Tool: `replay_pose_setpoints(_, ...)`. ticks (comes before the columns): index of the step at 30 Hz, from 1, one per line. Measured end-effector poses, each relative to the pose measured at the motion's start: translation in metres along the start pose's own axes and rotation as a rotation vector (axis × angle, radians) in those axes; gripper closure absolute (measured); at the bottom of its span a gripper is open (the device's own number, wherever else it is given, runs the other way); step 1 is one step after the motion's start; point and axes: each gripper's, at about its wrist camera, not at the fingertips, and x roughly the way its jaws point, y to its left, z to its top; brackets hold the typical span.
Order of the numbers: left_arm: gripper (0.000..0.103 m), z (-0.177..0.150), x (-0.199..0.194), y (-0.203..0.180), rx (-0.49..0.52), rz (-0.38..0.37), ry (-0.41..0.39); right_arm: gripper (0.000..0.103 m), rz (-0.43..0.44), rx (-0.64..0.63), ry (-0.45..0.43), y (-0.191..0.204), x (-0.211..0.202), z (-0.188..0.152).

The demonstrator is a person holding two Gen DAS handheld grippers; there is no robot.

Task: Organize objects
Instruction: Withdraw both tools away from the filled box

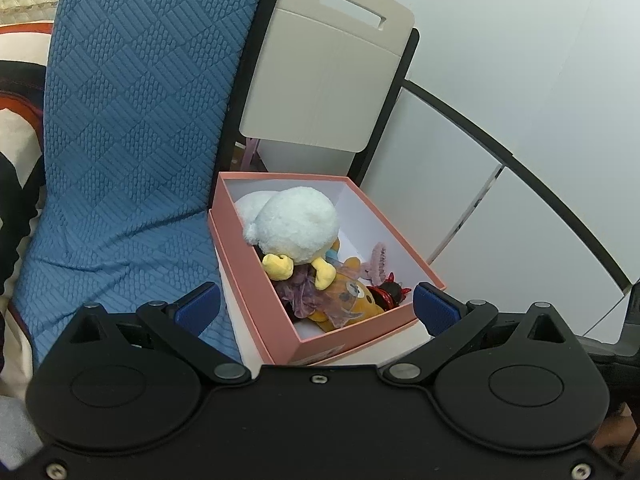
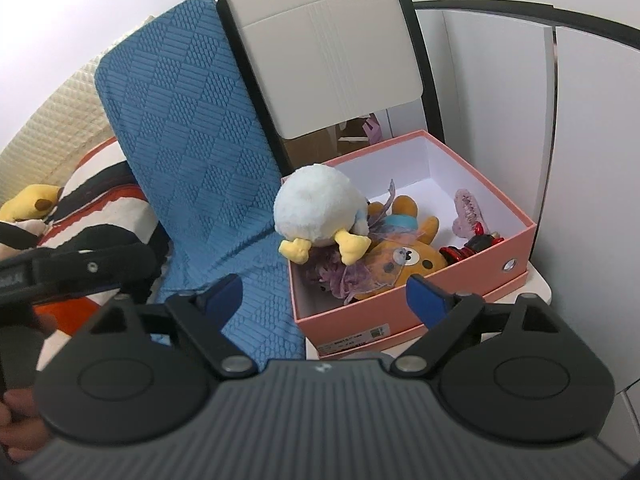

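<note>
Blue pads tip both grippers, and both sets of jaws stand wide with nothing between them. The left gripper (image 1: 317, 308) hovers at the near corner of the pink box (image 1: 260, 304), the right gripper (image 2: 324, 298) just before its near wall. Inside the box lie a white plush duck (image 2: 316, 212), a brown bear plush (image 2: 404, 256), a pink hair claw (image 2: 466, 216) and a red-and-black toy (image 2: 474, 246). Beside the box hangs a blue quilted cover (image 2: 180, 140); behind it stands a beige chair back (image 2: 332, 60).
</note>
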Motion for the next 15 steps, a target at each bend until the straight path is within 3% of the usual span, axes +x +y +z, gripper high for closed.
replay_pose_setpoints(15,0.000,0.0016,0.0023,-0.0007,-0.001,-0.018,0.006,0.013,0.018,0.002,0.027,0.0058,0.0042,0.0008)
